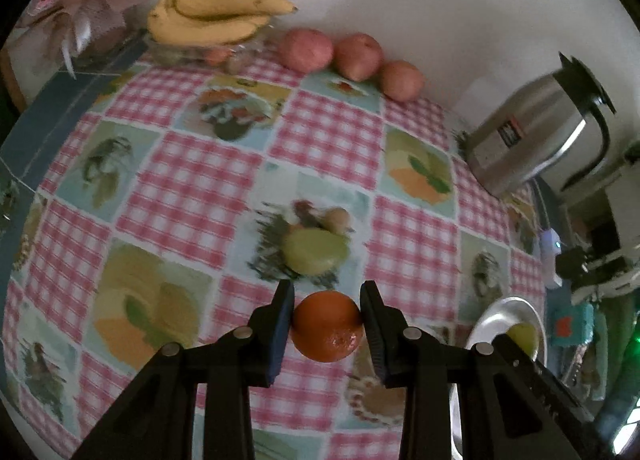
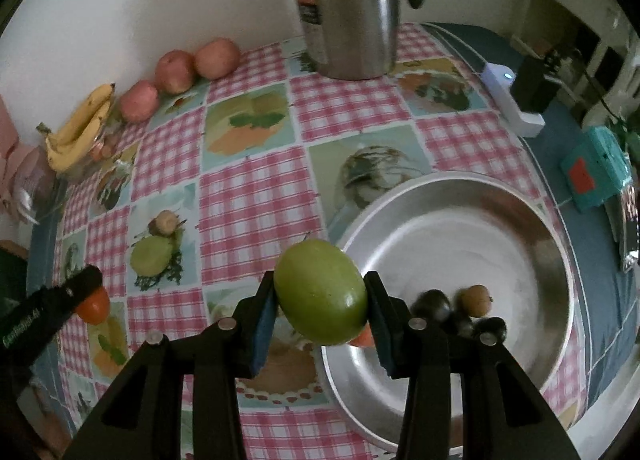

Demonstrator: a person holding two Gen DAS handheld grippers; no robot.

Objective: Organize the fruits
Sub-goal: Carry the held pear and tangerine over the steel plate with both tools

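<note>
The left tongs (image 1: 327,316) are clamped on an orange fruit (image 1: 327,326), one finger against each side, held low over the checked cloth of the surface (image 1: 192,180); the fruit is near round, with no clear long axis. The right tongs (image 2: 320,300) grip a green fruit (image 2: 321,292) by its flanks, at the near-left rim of the metal bowl (image 2: 532,220). This fruit is oval; its long axis runs tilted from upper left to lower right, and a small stem shows at the upper left end. Inside the bowl lie two or three dark fruits (image 2: 434,304) and a small brownish one (image 2: 474,300). At the wall edge of the surface rest three red apples (image 1: 356,56) in a row, with a bunch of bananas (image 1: 212,20) beside them. A steel flask (image 2: 346,8) stands upright beyond the bowl
</note>
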